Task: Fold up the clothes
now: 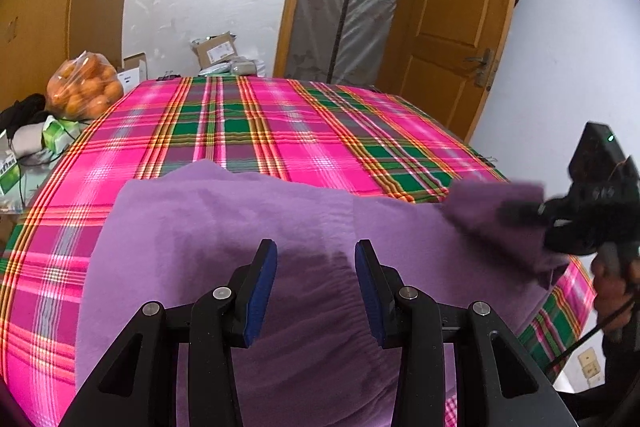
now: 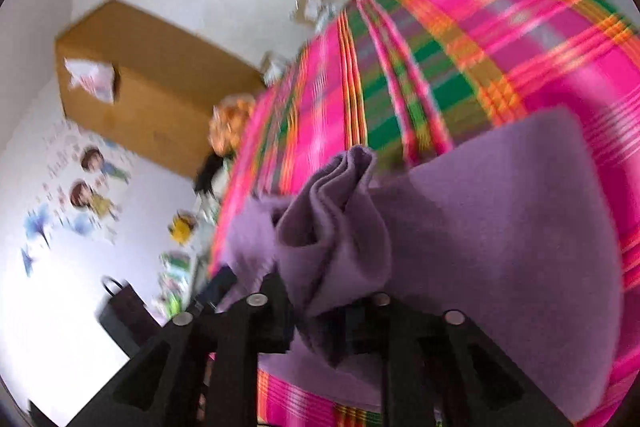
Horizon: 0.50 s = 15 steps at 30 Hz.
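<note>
A purple fleece garment (image 1: 224, 223) lies spread on the table under a pink and green plaid cloth (image 1: 280, 131). My left gripper (image 1: 316, 261) hovers over the garment's near gathered edge; its blue pads (image 1: 266, 267) stand apart with nothing pinched between them. At the right, my right gripper (image 1: 510, 213) holds a flap of the garment lifted off the table. In the blurred right wrist view that flap is a bunched fold (image 2: 340, 227) standing up between the fingers of the right gripper (image 2: 328, 293), hiding their pads. The rest of the garment (image 2: 500, 227) lies flat beyond.
A bag of oranges (image 1: 84, 87), cartons and dark clothes (image 1: 24, 143) crowd the table's left side. Cardboard boxes (image 1: 216, 53) sit at the far edge. A wooden door (image 1: 452, 27) stands open behind. A person's hand (image 1: 612, 291) grips the right tool.
</note>
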Each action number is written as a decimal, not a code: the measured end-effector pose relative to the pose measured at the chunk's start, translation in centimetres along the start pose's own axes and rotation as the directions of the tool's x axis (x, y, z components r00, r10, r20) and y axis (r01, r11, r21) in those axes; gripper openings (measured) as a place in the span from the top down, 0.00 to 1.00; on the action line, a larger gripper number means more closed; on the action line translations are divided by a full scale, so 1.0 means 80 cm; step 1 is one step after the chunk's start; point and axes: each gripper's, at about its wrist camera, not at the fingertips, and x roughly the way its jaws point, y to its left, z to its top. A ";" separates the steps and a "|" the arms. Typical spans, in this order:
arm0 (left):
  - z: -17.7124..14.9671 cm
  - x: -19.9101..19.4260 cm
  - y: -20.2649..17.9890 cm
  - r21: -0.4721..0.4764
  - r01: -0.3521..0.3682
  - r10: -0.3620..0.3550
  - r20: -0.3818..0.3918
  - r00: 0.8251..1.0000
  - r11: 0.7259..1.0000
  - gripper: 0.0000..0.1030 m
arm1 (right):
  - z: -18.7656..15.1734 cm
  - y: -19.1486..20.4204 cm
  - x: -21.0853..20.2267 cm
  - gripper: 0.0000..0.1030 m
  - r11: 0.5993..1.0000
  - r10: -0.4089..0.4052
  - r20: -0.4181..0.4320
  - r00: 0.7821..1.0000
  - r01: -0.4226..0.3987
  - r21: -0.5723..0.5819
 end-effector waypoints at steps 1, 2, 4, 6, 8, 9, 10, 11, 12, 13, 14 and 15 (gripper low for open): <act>0.000 -0.001 0.001 -0.002 -0.002 0.002 0.001 1.000 1.000 0.59 | -0.004 0.001 0.009 0.73 1.000 -0.005 -0.026 1.000 0.005 -0.011; 0.000 -0.002 0.002 -0.004 -0.005 0.005 0.001 1.000 1.000 0.59 | -0.007 0.003 0.014 0.70 1.000 0.000 -0.044 0.999 -0.001 -0.022; 0.000 -0.003 0.003 -0.007 -0.006 0.006 0.002 1.000 1.000 0.59 | -0.017 0.008 0.023 0.67 0.999 0.018 -0.083 0.996 -0.022 -0.047; 0.000 -0.004 0.002 -0.010 -0.003 0.003 0.003 1.000 1.000 0.59 | -0.022 0.013 0.029 0.66 0.996 0.039 -0.115 0.993 -0.048 -0.073; 0.000 -0.005 -0.002 -0.012 0.020 -0.020 0.002 1.000 1.000 0.59 | -0.029 0.021 0.031 0.65 0.991 0.070 -0.146 0.987 -0.086 -0.106; 0.000 -0.005 -0.005 -0.012 0.031 -0.031 0.001 1.000 0.999 0.59 | -0.031 0.025 0.028 0.65 0.988 0.086 -0.150 0.985 -0.104 -0.117; 0.000 -0.005 -0.007 -0.013 0.042 -0.042 0.001 0.999 0.999 0.59 | -0.032 0.027 0.023 0.65 0.984 0.106 -0.149 0.983 -0.125 -0.129; 0.000 -0.005 -0.010 -0.014 0.055 -0.055 0.000 0.998 0.998 0.59 | -0.033 0.025 0.014 0.65 0.981 0.119 -0.134 0.984 -0.137 -0.135; 0.001 -0.006 -0.012 -0.020 0.079 -0.079 0.000 0.997 0.997 0.59 | -0.032 0.021 0.002 0.65 0.980 0.129 -0.108 0.986 -0.143 -0.138; 0.001 -0.004 -0.016 -0.032 0.116 -0.116 -0.007 0.993 0.993 0.59 | -0.030 0.014 -0.013 0.65 0.981 0.133 -0.073 0.988 -0.142 -0.134; 0.002 -0.003 -0.020 -0.044 0.153 -0.154 -0.014 0.988 0.987 0.59 | -0.027 0.005 -0.029 0.65 0.984 0.129 -0.029 0.991 -0.132 -0.121; 0.002 -0.001 -0.024 -0.056 0.189 -0.190 -0.021 0.982 0.980 0.59 | -0.024 -0.005 -0.046 0.65 0.987 0.124 0.015 0.992 -0.122 -0.108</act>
